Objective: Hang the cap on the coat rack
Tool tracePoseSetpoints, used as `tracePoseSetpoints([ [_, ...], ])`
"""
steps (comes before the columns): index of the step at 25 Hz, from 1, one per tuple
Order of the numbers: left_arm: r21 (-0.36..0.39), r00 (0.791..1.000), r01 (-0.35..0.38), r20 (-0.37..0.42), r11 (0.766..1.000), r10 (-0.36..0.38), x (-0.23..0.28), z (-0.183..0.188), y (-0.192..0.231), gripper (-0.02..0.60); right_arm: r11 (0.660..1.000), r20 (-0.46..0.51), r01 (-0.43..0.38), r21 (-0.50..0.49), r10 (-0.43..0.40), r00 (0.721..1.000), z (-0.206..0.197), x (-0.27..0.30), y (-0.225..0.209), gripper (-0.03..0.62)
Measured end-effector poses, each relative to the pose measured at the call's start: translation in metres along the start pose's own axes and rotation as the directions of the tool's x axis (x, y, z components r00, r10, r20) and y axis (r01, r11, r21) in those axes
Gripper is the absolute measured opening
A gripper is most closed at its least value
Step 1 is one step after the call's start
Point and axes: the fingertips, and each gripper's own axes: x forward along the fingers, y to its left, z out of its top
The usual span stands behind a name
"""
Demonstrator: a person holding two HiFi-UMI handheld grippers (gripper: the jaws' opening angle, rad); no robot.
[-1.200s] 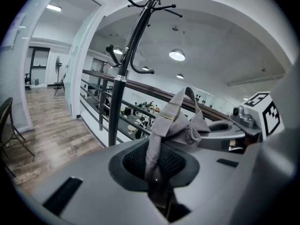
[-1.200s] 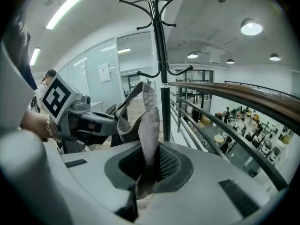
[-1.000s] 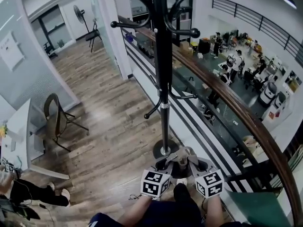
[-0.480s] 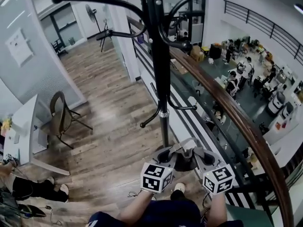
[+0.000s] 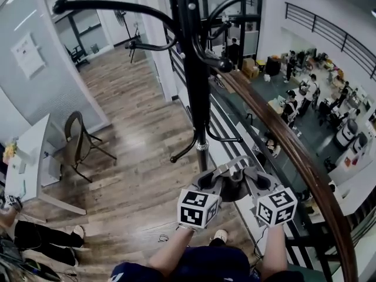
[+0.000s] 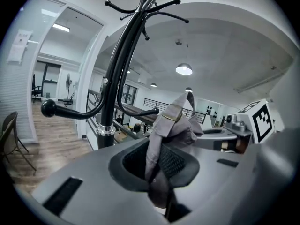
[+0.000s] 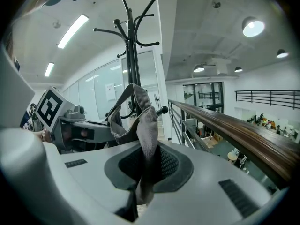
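Note:
A grey cap point(image 5: 234, 177) is stretched between my two grippers, close in front of the black coat rack's pole point(image 5: 192, 81). My left gripper point(image 5: 216, 184) is shut on one edge of the cap point(image 6: 174, 121). My right gripper point(image 5: 251, 183) is shut on the other edge of the cap point(image 7: 140, 118). In both gripper views the fabric runs down between the pads. The rack's curved hooks point(image 5: 88, 6) spread above and ahead of the cap, and a low hook point(image 5: 183, 151) sticks out just left of it. From the left gripper view the rack point(image 6: 115, 86) rises at left.
A wooden handrail point(image 5: 294, 151) with a glass barrier runs along the right, with a lower floor and people beyond it. A chair point(image 5: 73, 143) and a white table point(image 5: 26, 166) stand at left on the wood floor. A seated person's legs point(image 5: 41, 237) are at the bottom left.
Both grippers have risen with the cap between them, up along the rack's pole. The upper hooks now appear closer and larger in the head view.

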Motion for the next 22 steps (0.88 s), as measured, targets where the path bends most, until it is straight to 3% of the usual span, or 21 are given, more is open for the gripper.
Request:
tracePoseSetpoints([
  [11, -0.038, 0.999, -0.038, 0.009, 0.999, 0.038, 0.031, 0.023, 0.011, 0.044, 0.999, -0.043, -0.035, 0.019, 0.036, 0.998, 0.021, 0.033, -0.036, 0.029],
  [22, -0.080, 0.994, -0.108, -0.031, 0.991, 0.106, 0.058, 0.014, 0.029, 0.044, 0.997, -0.127, -0.075, 0.006, 0.075, 0.989, 0.012, 0.068, -0.057, 0.029],
])
